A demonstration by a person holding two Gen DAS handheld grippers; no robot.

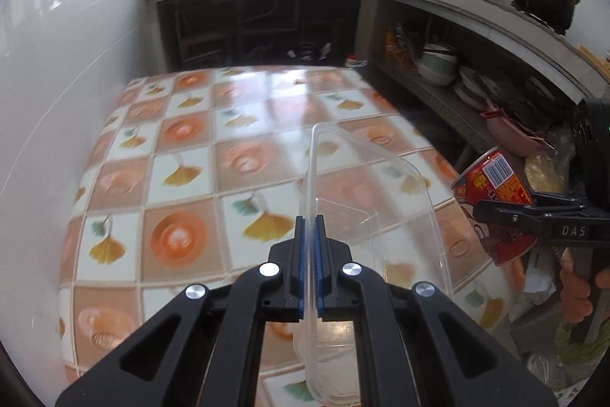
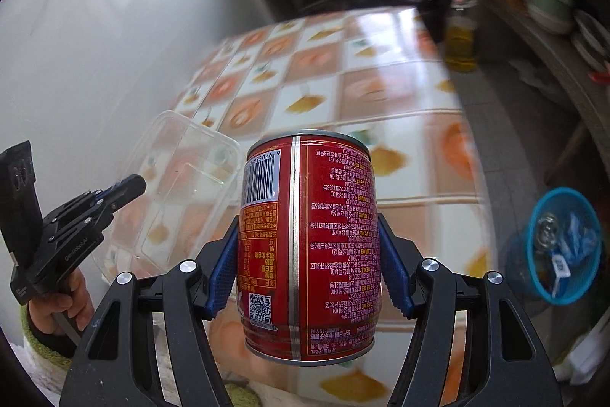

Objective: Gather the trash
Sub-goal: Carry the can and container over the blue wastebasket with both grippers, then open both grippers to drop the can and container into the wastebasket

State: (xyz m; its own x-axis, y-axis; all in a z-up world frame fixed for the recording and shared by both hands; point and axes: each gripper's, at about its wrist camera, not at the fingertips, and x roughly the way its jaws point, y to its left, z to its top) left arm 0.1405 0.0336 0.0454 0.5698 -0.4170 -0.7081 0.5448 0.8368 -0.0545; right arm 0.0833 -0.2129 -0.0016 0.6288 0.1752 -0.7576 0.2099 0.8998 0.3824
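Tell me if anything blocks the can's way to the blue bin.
Nothing visible does. The right gripper holds the can above the table's edge; the blue bin stands on open floor to its right.

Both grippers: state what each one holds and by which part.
The left gripper pinches the clear plastic container by its thin rim. The right gripper clamps the red can around the middle of its body, one pad on each side.

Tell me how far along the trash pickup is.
Midway. Some trash already lies in the blue bin on the floor. The left gripper pinches the clear plastic container; the right gripper clamps the red can. Both still need dropping in.
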